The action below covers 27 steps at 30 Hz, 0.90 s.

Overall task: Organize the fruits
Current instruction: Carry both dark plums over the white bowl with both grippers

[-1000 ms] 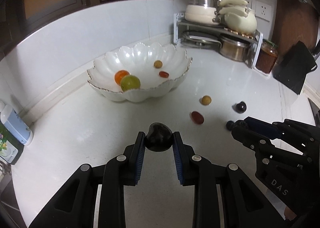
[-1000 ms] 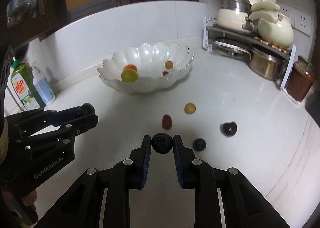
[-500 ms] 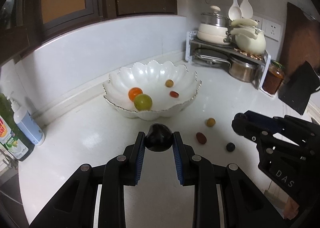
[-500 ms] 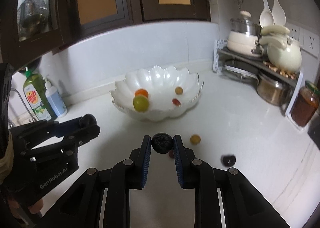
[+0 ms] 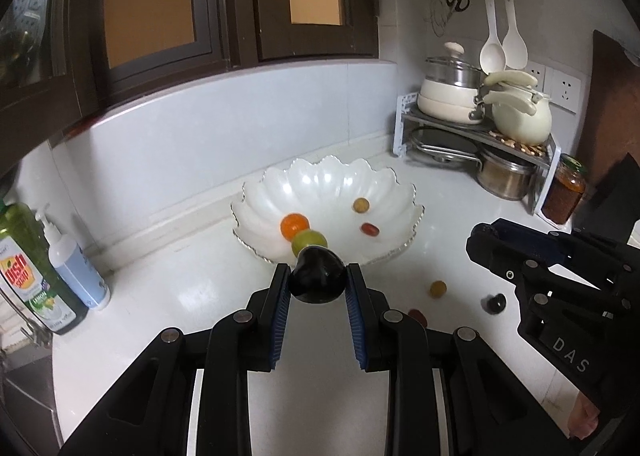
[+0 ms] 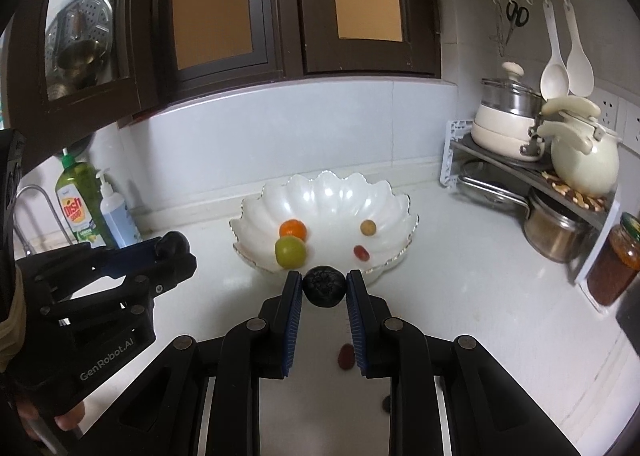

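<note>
My left gripper point(image 5: 318, 282) is shut on a glossy dark plum point(image 5: 317, 275), held above the counter in front of the white scalloped bowl point(image 5: 404, 195). My right gripper point(image 6: 323, 287) is shut on a dark wrinkled fruit point(image 6: 323, 286), also raised before the bowl point(image 6: 256, 211). The bowl holds an orange fruit point(image 6: 293, 228), a green one point(image 6: 290, 252), a small yellow one point(image 6: 367, 227) and a small red one point(image 6: 361, 252). On the counter lie a yellow fruit point(image 5: 438, 289), a red one point(image 5: 418, 316) and a dark one point(image 5: 495, 302).
Dish soap bottle point(image 6: 78, 207) and pump bottle point(image 6: 118, 221) stand at the left by the sink. A rack with pots point(image 6: 532, 175) and a jar point(image 6: 616, 260) fills the right corner. Dark cabinets hang above.
Both grippers have lifted higher with their fruits and drawn closer to the bowl; the loose fruits on the counter now lie lower in view.
</note>
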Available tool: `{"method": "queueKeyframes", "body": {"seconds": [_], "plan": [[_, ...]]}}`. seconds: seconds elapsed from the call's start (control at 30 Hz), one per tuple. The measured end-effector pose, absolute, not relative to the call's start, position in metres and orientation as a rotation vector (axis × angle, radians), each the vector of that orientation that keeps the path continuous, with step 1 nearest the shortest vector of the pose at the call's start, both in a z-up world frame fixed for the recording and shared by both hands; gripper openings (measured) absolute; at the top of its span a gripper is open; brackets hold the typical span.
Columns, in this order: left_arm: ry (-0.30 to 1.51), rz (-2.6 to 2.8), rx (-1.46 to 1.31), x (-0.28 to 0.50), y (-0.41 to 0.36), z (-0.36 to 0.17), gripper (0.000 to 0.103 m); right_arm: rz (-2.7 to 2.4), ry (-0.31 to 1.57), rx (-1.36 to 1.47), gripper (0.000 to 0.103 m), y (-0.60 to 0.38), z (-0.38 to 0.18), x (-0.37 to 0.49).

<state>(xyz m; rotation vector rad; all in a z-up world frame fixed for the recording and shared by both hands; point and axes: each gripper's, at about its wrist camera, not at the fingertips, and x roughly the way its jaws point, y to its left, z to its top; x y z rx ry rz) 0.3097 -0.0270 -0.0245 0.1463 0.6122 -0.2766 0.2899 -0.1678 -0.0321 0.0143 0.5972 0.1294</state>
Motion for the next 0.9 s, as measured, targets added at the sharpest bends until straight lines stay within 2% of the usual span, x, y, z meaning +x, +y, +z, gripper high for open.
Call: {"method": "queueKeyframes", "body": {"seconds": [0.9], "plan": [[0.637, -0.204, 0.134, 0.388, -0.044, -0.009, 0.028, 0.141, 0.652, 0.018, 0.024, -0.178, -0.025, 0.380]]}}
